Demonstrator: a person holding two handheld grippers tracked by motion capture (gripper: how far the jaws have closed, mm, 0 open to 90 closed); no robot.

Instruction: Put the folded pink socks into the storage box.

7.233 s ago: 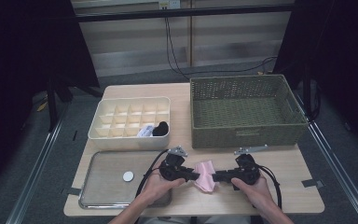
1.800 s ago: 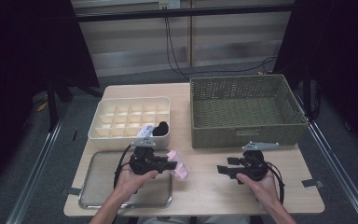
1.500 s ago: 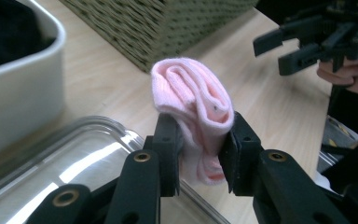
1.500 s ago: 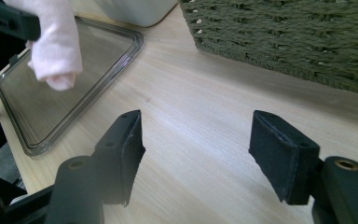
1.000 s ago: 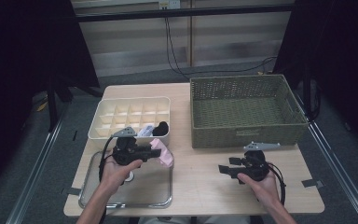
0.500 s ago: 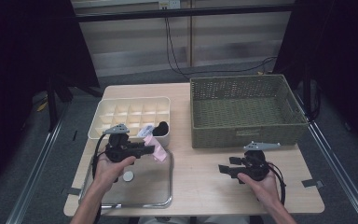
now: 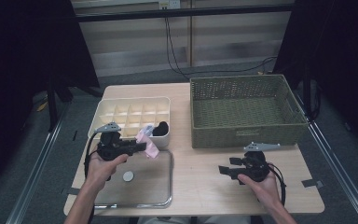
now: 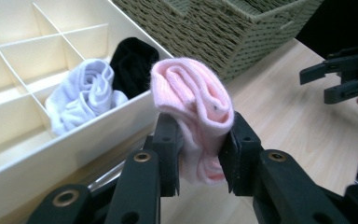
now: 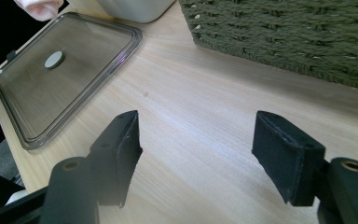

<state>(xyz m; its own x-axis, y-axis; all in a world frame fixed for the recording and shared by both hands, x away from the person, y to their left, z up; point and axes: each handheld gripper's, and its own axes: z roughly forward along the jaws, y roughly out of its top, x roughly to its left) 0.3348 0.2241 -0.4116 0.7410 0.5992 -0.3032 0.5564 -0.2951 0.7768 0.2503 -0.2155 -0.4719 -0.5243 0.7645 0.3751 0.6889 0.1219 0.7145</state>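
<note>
A rolled pink sock is pinched between the jaws of my left gripper, which is shut on it. In the high view the left gripper holds the pink sock just in front of the cream divided box, by its front right corner. A white sock and a black sock lie in neighbouring front compartments of the box. My right gripper stands open over bare wood, nothing between its jaws. In the high view the right gripper is at the front right.
A clear lid with a round white knob lies flat at the front left, below the left hand. A green woven basket takes up the back right. Bare tabletop lies between the two hands.
The left gripper has carried the pink sock from the table's middle leftward and back, up to the box's front right corner. The right hand has stayed in place.
</note>
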